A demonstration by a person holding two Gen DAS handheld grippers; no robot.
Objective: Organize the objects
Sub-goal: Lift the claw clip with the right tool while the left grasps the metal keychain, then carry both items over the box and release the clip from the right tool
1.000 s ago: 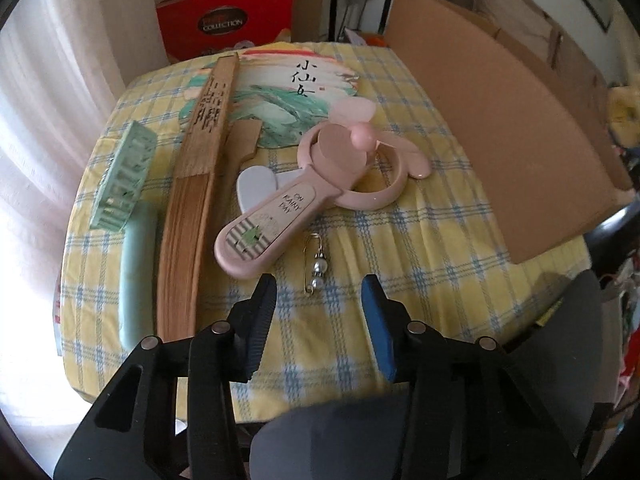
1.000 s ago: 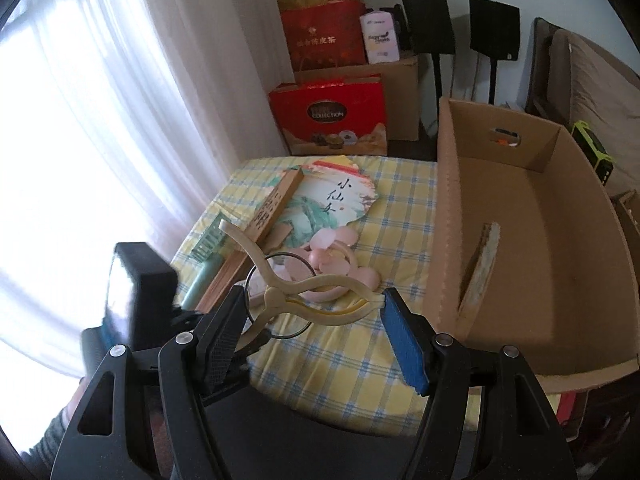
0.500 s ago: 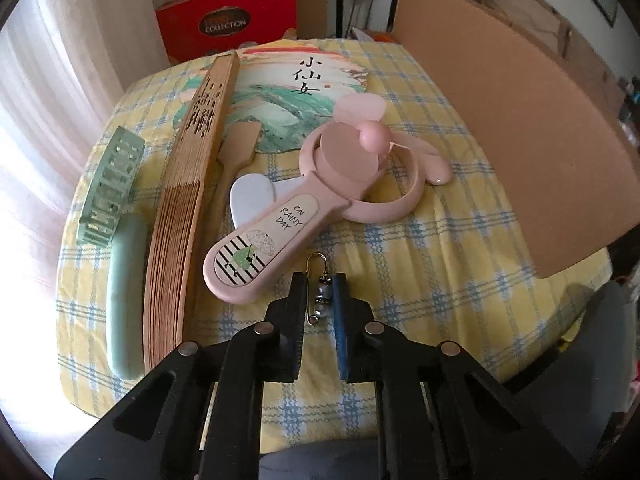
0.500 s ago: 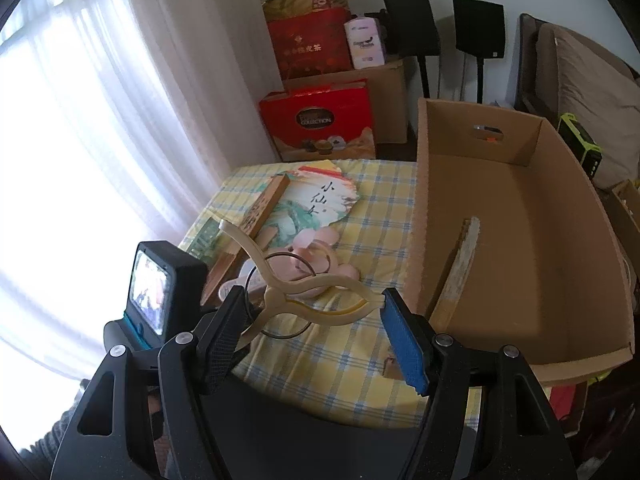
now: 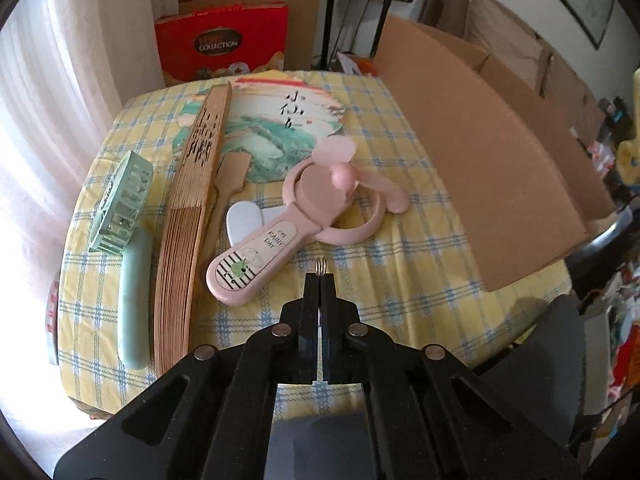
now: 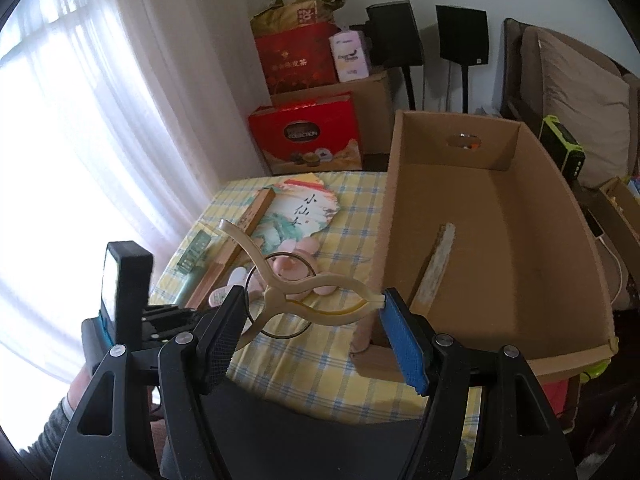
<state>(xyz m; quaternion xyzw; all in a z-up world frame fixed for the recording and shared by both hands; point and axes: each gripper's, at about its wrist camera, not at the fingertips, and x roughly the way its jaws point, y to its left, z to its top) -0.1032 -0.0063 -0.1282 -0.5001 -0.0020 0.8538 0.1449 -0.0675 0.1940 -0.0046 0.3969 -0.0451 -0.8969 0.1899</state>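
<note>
My left gripper (image 5: pixel 320 280) is shut on a small beaded safety pin (image 5: pixel 321 267); only its coiled end shows past the fingertips, just above the checked tablecloth (image 5: pixel 400 280). In front of it lie a pink hand fan (image 5: pixel 304 216), a folded wooden fan (image 5: pixel 188 216) and a painted round fan (image 5: pixel 280 128). My right gripper (image 6: pixel 308 320) holds a large cream clothes peg (image 6: pixel 296 284) with a wire ring between its fingers, above the table's near edge. The open cardboard box (image 6: pixel 496 240) is to its right.
A green comb-like clip (image 5: pixel 122 204) and a pale green bar (image 5: pixel 134 300) lie at the table's left. A flat stick (image 6: pixel 434 268) lies in the box. Red gift boxes (image 6: pixel 308 136) stand behind the table, a curtain to the left.
My left gripper moved forward over the safety pin, closed on it and lifted it. My right gripper with the peg rose and shifted slightly toward the box.
</note>
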